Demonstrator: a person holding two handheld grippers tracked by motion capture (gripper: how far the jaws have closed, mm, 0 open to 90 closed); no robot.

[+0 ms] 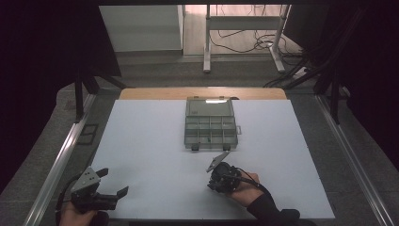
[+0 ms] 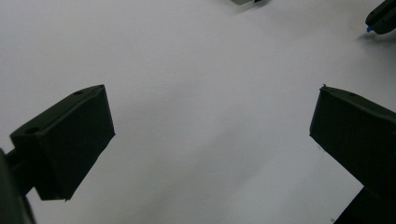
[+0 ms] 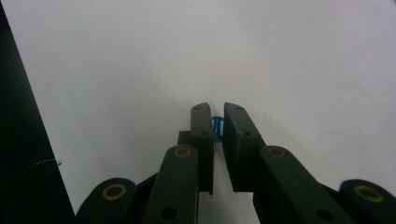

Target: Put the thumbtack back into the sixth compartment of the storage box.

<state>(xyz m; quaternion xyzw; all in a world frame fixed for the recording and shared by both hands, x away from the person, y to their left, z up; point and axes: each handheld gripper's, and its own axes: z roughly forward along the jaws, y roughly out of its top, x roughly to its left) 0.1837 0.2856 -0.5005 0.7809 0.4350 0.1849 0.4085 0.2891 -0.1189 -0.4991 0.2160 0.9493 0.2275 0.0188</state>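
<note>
In the right gripper view my right gripper (image 3: 215, 109) is shut on a small blue ring-like piece (image 3: 217, 127), pinched between the pads just above the white table. From the high view this gripper (image 1: 217, 182) sits near the table's front, right of centre, a hand behind it. The left gripper view catches its tip with the blue piece (image 2: 369, 29) at the upper right. My left gripper (image 1: 113, 182) rests at the front left corner, open, and nothing lies between its jaws (image 2: 210, 100). A clear compartment box (image 1: 210, 123) with its lid raised stands at the table's middle back.
The white table top (image 1: 150, 141) has a wooden strip (image 1: 202, 92) along its far edge. Metal rails (image 1: 56, 165) run along both sides. Beyond the table stand a white frame (image 1: 244, 28) and floor cables (image 1: 263, 44).
</note>
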